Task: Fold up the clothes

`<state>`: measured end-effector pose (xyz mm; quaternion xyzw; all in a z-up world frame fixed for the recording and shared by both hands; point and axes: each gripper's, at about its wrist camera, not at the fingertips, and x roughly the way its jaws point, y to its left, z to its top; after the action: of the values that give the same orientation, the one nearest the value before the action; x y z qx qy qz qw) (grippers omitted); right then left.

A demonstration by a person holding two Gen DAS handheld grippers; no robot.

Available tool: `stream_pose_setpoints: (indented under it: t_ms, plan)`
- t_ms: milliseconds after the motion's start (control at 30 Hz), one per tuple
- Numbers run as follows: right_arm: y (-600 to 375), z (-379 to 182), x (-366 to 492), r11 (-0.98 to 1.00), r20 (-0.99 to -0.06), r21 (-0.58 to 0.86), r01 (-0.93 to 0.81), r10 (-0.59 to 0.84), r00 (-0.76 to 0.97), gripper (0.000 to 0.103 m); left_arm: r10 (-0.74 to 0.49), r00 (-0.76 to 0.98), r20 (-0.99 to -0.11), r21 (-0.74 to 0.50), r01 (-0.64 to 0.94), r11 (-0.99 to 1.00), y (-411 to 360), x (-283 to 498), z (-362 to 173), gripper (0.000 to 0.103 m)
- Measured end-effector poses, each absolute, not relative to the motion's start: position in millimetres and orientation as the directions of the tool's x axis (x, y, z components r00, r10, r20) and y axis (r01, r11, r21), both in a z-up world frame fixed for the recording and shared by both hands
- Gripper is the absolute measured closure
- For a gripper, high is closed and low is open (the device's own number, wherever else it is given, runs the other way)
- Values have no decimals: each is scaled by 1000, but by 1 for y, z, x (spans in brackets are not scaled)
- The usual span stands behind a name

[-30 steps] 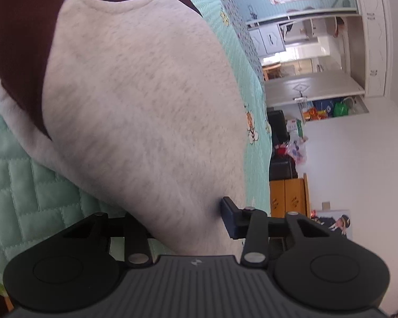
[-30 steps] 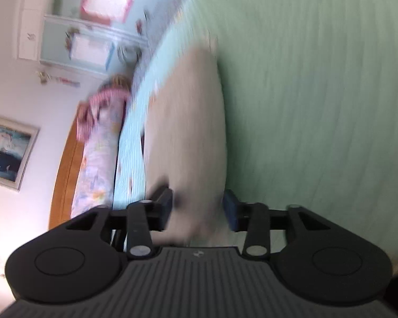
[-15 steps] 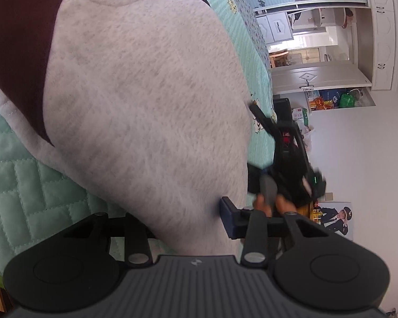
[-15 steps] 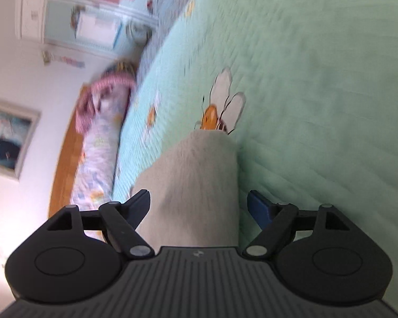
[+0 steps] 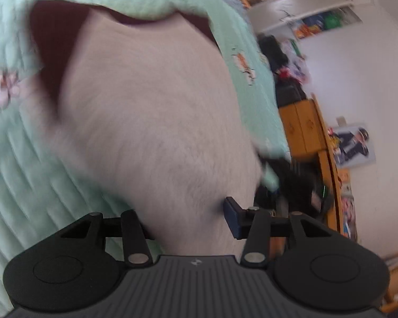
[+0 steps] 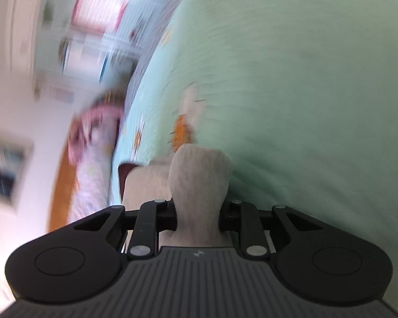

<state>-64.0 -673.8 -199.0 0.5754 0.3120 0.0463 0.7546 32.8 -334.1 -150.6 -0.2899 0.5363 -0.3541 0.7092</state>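
We are gripping the grey sweatshirt (image 5: pixel 156 122) at its near edge, lying on the green quilt (image 6: pixel 305 79); the right gripper (image 6: pixel 199 218) has just been closing and is now pinching a bunched fold of the cloth, while the left gripper (image 5: pixel 188 220) has been easing wider, cloth sitting between its fingers, though we cannot tell whether they are pressing; we are judging the folding as barely begun, the body and maroon shoulders still spread flat.
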Motion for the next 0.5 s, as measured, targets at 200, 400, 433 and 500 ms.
stream_pose_setpoints:
  t_ms: [200, 400, 433, 500]
  plan:
    - [-649, -193, -168, 296, -437, 890, 348, 326, 839, 79, -838, 186, -513, -829, 147, 540, -302, 43, -165, 52]
    - [-651, -191, -161, 335, -455, 875, 350, 322, 830, 69, -853, 204, -480, -861, 80, 503, -276, 17, -168, 36]
    - [-651, -192, -161, 338, -452, 876, 343, 329, 829, 67, -847, 207, -489, -857, 67, 511, -275, 14, -167, 34]
    - [-654, -195, -165, 328, -438, 885, 330, 351, 827, 64, -842, 199, -502, -855, 35, 518, -272, 8, -171, 33]
